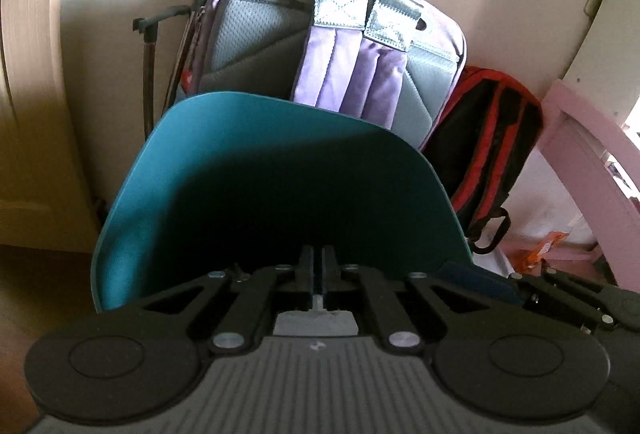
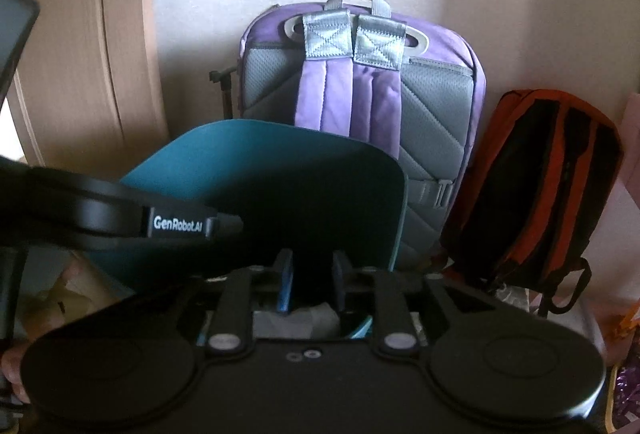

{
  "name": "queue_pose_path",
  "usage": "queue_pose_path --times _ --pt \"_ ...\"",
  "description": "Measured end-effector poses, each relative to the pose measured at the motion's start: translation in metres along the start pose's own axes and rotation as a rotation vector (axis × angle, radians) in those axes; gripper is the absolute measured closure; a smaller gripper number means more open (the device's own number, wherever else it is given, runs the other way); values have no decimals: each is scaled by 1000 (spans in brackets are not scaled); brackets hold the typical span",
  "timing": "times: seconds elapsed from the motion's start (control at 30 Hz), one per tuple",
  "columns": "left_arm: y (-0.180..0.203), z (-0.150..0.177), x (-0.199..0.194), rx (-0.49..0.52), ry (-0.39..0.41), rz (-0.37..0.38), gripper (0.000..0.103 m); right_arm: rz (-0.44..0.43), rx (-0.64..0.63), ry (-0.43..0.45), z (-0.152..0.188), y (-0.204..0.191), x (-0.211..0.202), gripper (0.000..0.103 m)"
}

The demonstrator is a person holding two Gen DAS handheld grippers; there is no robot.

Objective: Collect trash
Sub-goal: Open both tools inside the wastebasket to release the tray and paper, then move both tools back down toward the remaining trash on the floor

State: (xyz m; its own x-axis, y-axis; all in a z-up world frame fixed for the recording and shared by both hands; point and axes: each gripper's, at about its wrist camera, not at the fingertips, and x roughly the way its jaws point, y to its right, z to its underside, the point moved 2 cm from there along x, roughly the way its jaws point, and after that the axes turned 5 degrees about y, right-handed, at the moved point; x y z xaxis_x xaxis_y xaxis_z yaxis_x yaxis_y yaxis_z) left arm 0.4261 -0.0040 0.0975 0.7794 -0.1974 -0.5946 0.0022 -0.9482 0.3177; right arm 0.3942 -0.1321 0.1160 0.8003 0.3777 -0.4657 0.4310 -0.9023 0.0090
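A teal bin lid (image 1: 248, 162) stands raised in front of both grippers, its inner face toward me; it also shows in the right wrist view (image 2: 256, 162). My left gripper (image 1: 319, 266) is shut at the lid's lower edge, fingers nearly touching. Something pale grey (image 1: 316, 320) sits just below its fingers. My right gripper (image 2: 313, 274) is part open over the bin opening, with a crumpled grey piece (image 2: 316, 318) below its fingers, not clamped. The left gripper's arm (image 2: 120, 214) crosses the right wrist view at left.
A purple and grey backpack (image 2: 360, 94) leans on the wall behind the lid. A red and black backpack (image 2: 536, 186) stands to its right. A wooden door (image 2: 80, 54) is at left. Pink furniture (image 1: 592, 170) and an orange wrapper (image 1: 548, 246) are at right.
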Motion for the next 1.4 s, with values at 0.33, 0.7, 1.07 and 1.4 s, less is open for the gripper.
queue_pose_path --times 0.33,0.7,1.07,1.4 --pt "7 8 -38 3 33 9 73 -15 9 59 0 -4 -41 67" --pt "17 23 -110 34 93 4 46 -17 -4 108 7 -18 -109 54" --pt "19 53 -173 77 143 -5 30 -21 -39 162 23 -43 -168 49" --pt "0 104 -194 74 132 -6 11 -91 -25 117 68 -59 -180 48"
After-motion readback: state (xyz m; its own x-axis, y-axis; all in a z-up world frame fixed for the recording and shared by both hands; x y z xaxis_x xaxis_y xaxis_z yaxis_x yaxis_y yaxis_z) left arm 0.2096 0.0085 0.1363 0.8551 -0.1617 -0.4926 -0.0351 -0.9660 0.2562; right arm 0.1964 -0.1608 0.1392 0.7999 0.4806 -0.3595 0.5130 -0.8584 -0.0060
